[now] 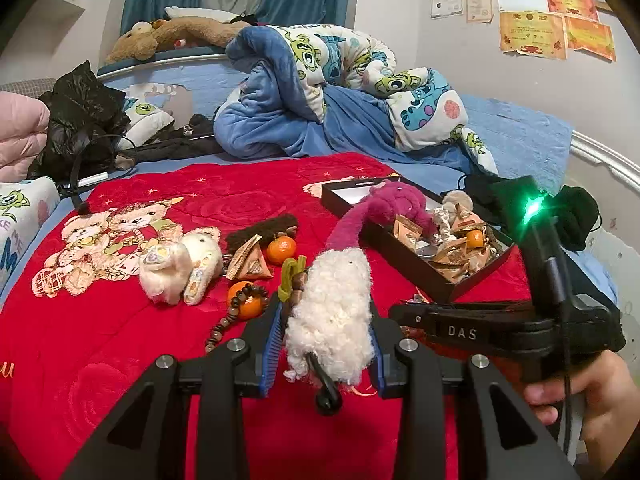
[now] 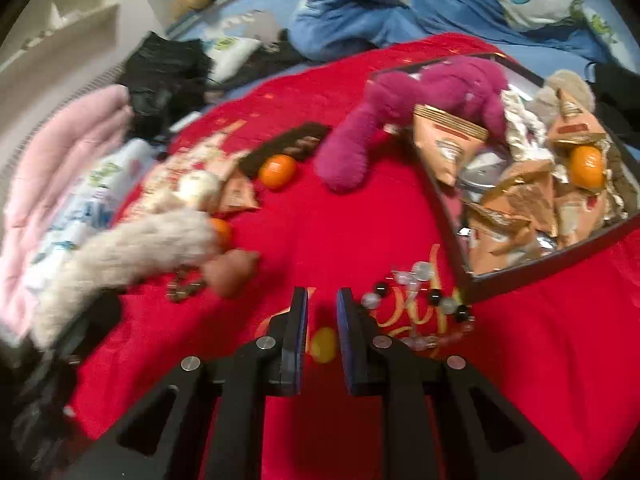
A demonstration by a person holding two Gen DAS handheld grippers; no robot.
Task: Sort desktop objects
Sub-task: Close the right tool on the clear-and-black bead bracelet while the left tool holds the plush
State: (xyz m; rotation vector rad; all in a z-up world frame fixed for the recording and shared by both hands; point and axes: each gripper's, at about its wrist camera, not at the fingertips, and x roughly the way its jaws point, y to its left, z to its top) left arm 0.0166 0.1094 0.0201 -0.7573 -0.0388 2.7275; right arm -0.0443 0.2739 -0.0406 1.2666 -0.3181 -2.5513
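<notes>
Your left gripper (image 1: 326,344) jaws pinch the fluffy white toy (image 1: 332,312), so carry it level over the box (image 1: 420,276) rim before releasing, while your right gripper (image 2: 322,316) jaws stand slightly spread, holding nothing.

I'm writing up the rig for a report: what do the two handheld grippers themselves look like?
Both are matte black with triangular cut-outs, silver pivot bolts and blue-edged finger pads. The left gripper and right gripper match in build. Seen from the left camera, the right unit's body carries white "DAS" lettering, a glowing green light and a black cable, and a bare hand grips its handle.
</notes>
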